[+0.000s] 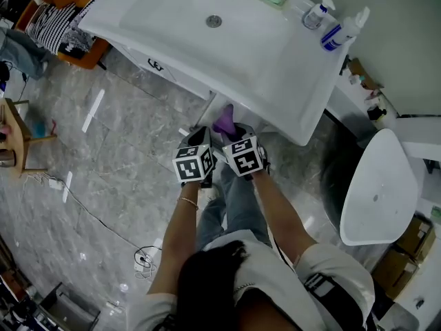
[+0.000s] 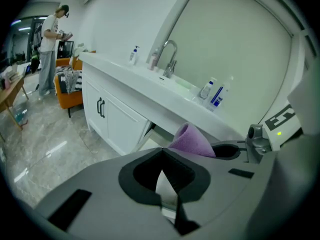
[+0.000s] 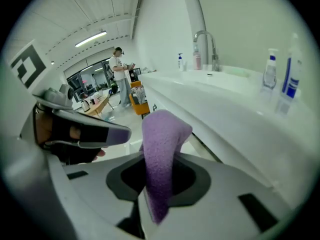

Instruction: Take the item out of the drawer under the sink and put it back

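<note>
The drawer (image 2: pixel 148 140) under the sink (image 1: pixel 207 19) stands partly open; its inside cannot be seen. The right hand-held gripper (image 3: pixel 159 160) pinches a purple cloth (image 3: pixel 162 134), which stands up from its narrowly parted jaws just in front of the drawer. The left hand-held gripper (image 2: pixel 162 150), close beside it, has its jaws pressed together with nothing between them.

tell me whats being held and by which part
The right gripper is shut on the purple cloth, pinched at one end; the rest sticks out past its fingers. The left gripper holds nothing.
</note>
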Motion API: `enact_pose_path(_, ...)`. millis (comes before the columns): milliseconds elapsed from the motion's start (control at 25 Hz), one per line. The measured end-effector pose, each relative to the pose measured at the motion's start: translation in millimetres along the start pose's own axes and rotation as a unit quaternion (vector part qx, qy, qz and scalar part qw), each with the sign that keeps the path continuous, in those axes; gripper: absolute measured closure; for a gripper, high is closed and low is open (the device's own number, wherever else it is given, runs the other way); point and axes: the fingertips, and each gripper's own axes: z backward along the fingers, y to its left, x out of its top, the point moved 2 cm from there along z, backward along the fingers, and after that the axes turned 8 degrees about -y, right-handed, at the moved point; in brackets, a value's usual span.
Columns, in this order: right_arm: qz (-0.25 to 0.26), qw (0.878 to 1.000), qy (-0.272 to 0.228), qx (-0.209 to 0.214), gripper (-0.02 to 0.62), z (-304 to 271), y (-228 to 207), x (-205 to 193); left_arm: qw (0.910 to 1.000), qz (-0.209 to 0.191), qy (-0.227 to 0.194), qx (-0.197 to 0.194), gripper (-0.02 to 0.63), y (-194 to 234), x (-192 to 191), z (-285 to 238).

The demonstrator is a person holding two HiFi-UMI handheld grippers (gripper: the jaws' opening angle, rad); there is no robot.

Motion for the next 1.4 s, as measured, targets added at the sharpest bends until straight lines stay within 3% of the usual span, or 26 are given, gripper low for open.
enact_pose_path(320,0.011,0.999,-0.032,0.000,0.497,41.2,27.6,18.7,0.9990,-0.021,-0.038,-0.013,0.601,-17.4,25.0,40.1)
enact_pose_path(680,0.013,0.992,-0.123,-0.027,0.497,95.4,37.1,70.0,0.9934,-0.049,-0.100,-0.028,0.601,-38.7,58.3,88.1)
enact_pose_path(960,0.029,0.979,-0.194,-0.053,0.497,138.5,42.6,108.4,0.9829,-0.064,-0.164,-0.052,0.601,-69.3,95.6,118.3)
enact_pose_path(1160,0.035,0.971,-0.226,-0.078,0.497,163.6,43.1,129.7,0.9778,-0.077,-0.182,-0.068,0.601,-86.5,114.2,132.5)
enact_pose_path(1400,0.049,0.956,-0.270,-0.105,0.497,195.9,45.7,154.4,0.9643,-0.108,-0.227,-0.084,0.601,-111.9,140.8,156.6)
